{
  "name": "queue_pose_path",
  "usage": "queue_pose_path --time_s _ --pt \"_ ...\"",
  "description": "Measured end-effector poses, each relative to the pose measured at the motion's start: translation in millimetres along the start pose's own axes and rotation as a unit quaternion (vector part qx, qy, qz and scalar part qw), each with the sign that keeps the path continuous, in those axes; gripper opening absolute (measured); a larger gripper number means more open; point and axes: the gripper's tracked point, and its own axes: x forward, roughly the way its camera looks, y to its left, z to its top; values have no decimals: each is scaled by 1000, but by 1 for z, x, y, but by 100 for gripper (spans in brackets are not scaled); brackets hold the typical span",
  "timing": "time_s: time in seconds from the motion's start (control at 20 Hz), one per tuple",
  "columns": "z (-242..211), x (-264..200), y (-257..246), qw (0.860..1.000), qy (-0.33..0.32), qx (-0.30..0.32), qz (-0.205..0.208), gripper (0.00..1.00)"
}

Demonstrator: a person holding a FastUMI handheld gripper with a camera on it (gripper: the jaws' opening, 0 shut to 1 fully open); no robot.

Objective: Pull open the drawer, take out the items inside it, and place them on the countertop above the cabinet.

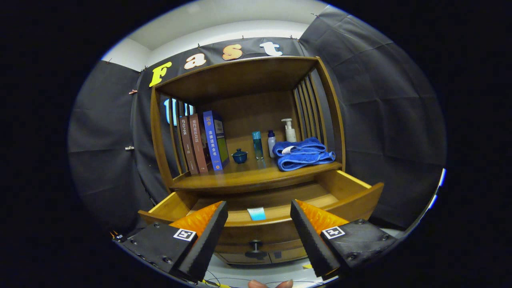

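The wooden drawer [352, 196] stands pulled out below the countertop [244, 176] of the cabinet. Inside it a small light-blue item [256, 213] lies near the front wall, partly hidden by that wall. The drawer's dark round knob [255, 245] sits on the front panel, low between my fingers. My gripper [259, 214] is open, fingers wide apart, in front of and slightly above the drawer front, holding nothing.
On the countertop stand three books [202, 142] at the left, a small blue lidded pot [239, 156], a teal bottle [258, 145], a white-and-blue bottle [271, 142], a pump bottle [289, 130] and a folded blue towel [303, 154]. Slatted side walls and a top board enclose the shelf. Fingertips of a hand [269, 284] show below.
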Motion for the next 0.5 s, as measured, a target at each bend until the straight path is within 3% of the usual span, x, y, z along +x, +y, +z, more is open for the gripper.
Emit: queue_pose_path --time_s 0.1,0.3,0.5 --pt "8 12 -4 1000 27 6 -8 99" --pt "18 46 8 994 104 24 16 99" --pt "-1 81 12 975 216 40 12 99"
